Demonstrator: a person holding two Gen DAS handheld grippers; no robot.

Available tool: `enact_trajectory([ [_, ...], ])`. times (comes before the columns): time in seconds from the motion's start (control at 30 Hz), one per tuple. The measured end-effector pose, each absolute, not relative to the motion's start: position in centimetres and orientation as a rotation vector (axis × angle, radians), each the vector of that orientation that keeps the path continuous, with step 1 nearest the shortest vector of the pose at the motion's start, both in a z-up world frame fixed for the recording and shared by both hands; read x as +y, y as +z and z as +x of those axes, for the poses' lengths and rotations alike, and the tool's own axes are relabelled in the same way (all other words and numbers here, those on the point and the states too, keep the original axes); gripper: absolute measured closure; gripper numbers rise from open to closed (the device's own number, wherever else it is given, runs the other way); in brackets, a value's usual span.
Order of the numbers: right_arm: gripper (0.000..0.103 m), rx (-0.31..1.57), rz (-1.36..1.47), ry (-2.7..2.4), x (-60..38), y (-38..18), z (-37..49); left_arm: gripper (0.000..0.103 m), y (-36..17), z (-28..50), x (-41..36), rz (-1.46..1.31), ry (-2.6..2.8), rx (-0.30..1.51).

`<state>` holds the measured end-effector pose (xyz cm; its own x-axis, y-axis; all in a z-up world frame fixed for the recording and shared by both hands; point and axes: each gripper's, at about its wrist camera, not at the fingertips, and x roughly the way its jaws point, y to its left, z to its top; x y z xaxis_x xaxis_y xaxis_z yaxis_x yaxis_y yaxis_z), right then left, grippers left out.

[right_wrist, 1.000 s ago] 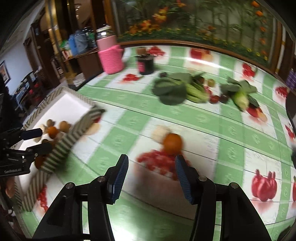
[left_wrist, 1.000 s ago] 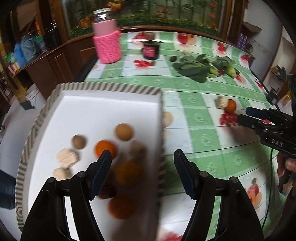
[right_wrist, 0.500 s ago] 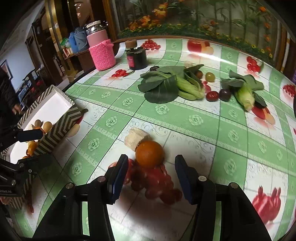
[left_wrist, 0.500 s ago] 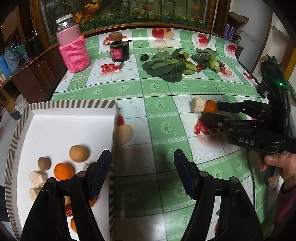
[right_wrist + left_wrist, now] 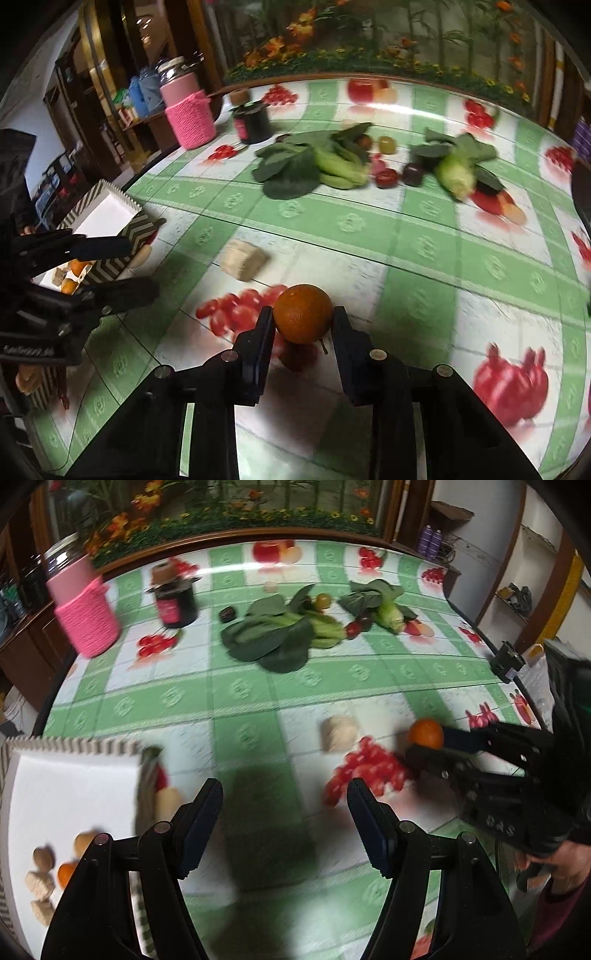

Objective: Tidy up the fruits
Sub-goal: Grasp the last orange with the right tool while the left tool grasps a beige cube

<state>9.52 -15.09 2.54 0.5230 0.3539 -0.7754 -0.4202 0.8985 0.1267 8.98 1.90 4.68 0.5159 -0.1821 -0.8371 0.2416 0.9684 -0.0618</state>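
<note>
Bare tablecloth between box and orange

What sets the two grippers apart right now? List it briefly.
The right gripper has its jaws set against an orange; the left gripper has its jaws spread wide with nothing between them.
The right gripper sits over the printed tomatoes on the tablecloth; the left gripper sits beside the striped box that already holds fruit.
Both are black, two-fingered and hand-held.

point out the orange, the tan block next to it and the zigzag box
orange (image 5: 303,314), right wrist view, middle of its peel
tan block (image 5: 243,260), right wrist view, its top face
zigzag box (image 5: 127,236), right wrist view, its striped outer wall
</note>
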Motion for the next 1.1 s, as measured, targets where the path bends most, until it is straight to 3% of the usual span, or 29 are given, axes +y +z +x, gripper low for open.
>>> enact_trajectory([
  [0.43,0.071,0.918,-0.004,0.466,-17.7,1.6,9.3,0.036,2.5,12.5,-2.3,0.105,-0.267,1.033],
  [0.47,0.071,0.917,0.001,0.468,-17.7,1.5,9.3,0.04,2.4,12.6,-2.4,0.109,-0.266,1.03],
  [0.53,0.071,0.917,0.004,0.471,-17.7,1.5,9.2,0.078,2.1,13.0,-2.3,0.103,-0.267,1.04],
  [0.6,0.071,0.916,-0.001,0.473,-17.6,1.5,9.2,0.087,1.8,13.3,-2.1,0.082,-0.282,1.056],
  [1.1,0.071,0.92,-0.026,0.497,-15.9,2.0,6.9,0.087,2.8,9.4,-0.1,0.072,-0.255,1.026],
])
